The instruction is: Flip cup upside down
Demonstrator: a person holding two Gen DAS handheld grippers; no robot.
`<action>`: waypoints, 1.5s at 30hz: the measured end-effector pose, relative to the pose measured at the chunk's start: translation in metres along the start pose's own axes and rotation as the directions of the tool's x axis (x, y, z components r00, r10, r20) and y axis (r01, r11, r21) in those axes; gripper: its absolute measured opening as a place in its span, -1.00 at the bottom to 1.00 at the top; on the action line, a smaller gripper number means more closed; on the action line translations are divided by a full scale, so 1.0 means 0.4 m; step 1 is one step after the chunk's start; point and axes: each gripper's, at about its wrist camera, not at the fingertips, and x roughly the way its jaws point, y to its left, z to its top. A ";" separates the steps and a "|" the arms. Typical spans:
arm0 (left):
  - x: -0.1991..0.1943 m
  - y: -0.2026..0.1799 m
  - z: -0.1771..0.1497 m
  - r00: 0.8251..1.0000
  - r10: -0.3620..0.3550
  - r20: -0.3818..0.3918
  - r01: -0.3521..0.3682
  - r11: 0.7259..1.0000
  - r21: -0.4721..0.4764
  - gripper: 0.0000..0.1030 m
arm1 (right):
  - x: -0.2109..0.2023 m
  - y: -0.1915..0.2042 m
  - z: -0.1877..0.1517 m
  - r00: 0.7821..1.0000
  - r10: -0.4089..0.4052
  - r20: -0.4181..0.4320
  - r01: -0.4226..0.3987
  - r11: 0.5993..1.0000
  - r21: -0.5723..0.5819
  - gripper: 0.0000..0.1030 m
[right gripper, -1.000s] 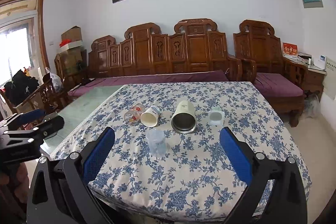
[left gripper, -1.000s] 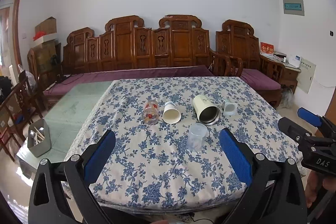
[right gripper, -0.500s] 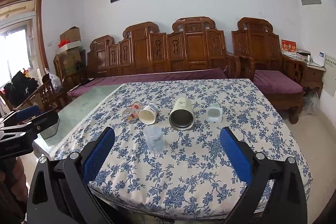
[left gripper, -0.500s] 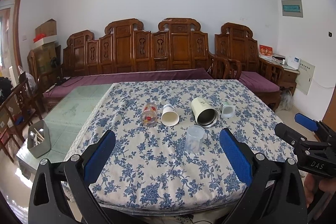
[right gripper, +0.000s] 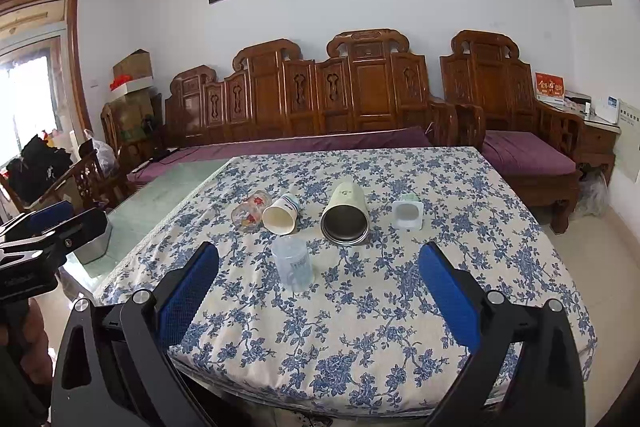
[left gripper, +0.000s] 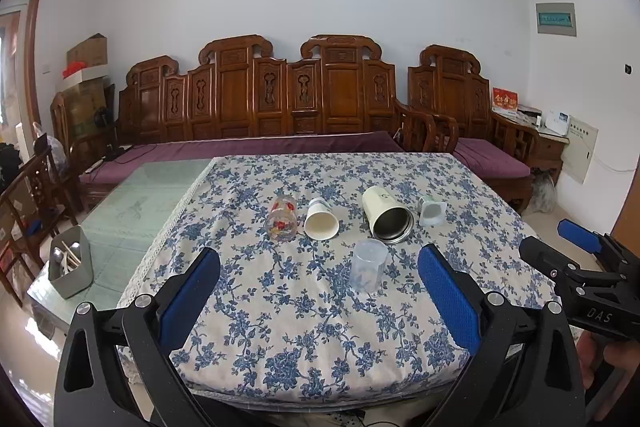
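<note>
A clear plastic cup stands upright on the blue-flowered tablecloth; it also shows in the right wrist view. Behind it lie a flowered glass, a white paper cup, a cream metal tumbler and a small white cup, all on their sides. My left gripper is open and empty, back from the table's near edge. My right gripper is open and empty too, and shows at the right in the left wrist view.
A grey box of utensils sits on the bare glass table part at left. Carved wooden benches with purple cushions stand behind the table. Chairs stand at far left.
Both grippers have drawn back and risen a little, so the table and cups look smaller and farther. The cups have not moved.
</note>
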 end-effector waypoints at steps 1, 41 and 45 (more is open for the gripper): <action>0.001 -0.001 0.000 1.000 0.000 0.000 0.000 1.000 -0.001 0.85 | 0.000 0.000 -0.001 1.000 -0.001 0.001 0.001 1.000 0.000 0.95; 0.001 -0.006 0.006 1.000 0.000 0.011 0.000 1.000 -0.007 0.85 | -0.005 0.004 0.011 1.000 0.007 0.007 -0.007 1.000 -0.004 0.95; 0.000 -0.007 0.007 1.000 0.001 0.015 -0.001 1.000 -0.006 0.85 | -0.004 0.004 0.011 1.000 0.008 0.006 -0.008 1.000 -0.003 0.95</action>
